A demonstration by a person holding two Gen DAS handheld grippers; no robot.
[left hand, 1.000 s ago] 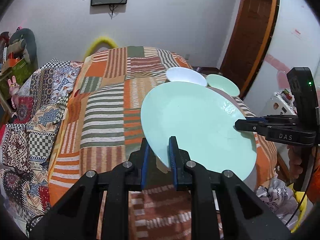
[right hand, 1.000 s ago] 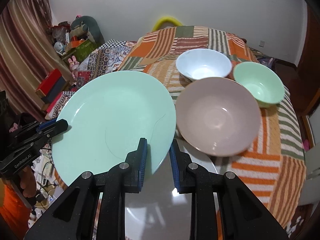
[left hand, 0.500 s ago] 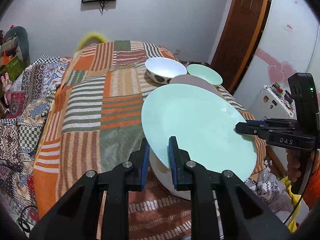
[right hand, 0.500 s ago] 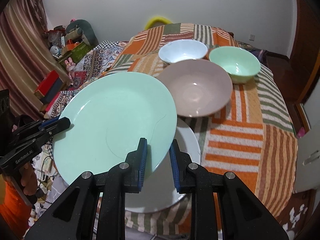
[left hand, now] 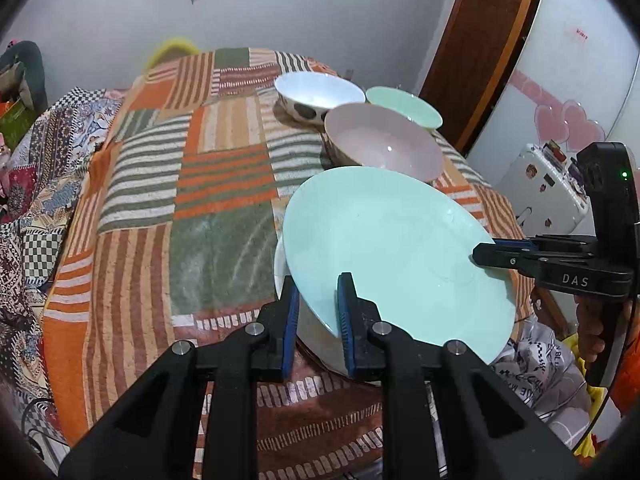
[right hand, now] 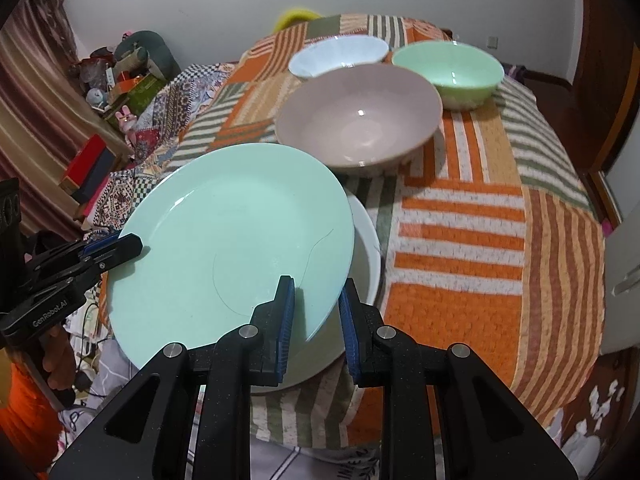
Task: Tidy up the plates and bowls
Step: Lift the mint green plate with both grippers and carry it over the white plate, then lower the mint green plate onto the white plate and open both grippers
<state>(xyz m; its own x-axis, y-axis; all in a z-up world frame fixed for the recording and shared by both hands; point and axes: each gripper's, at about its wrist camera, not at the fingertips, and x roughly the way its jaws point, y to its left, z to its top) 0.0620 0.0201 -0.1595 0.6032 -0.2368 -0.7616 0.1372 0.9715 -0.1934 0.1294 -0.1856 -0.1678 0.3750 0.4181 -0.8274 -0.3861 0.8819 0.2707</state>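
Note:
A mint green plate [left hand: 396,248] is held level between both grippers, just above a white plate [right hand: 366,248] that lies on the striped cloth. My left gripper [left hand: 318,304] is shut on the green plate's near rim. My right gripper [right hand: 316,312] is shut on the opposite rim [right hand: 320,280]. It also shows in the left wrist view [left hand: 486,258], and the left gripper shows in the right wrist view [right hand: 132,246]. Behind stand a pinkish-grey bowl [right hand: 358,116], a white bowl [right hand: 338,56] and a green bowl [right hand: 448,68].
The patchwork striped cloth [left hand: 208,184] covers the round table. A wooden door [left hand: 480,40] and a white fridge [left hand: 580,80] stand to the right. Cluttered shelves and a curtain [right hand: 36,100] are to the left.
Both grippers have carried the green plate lower and back toward the near edge, over the white plate. The bowls now appear farther behind it.

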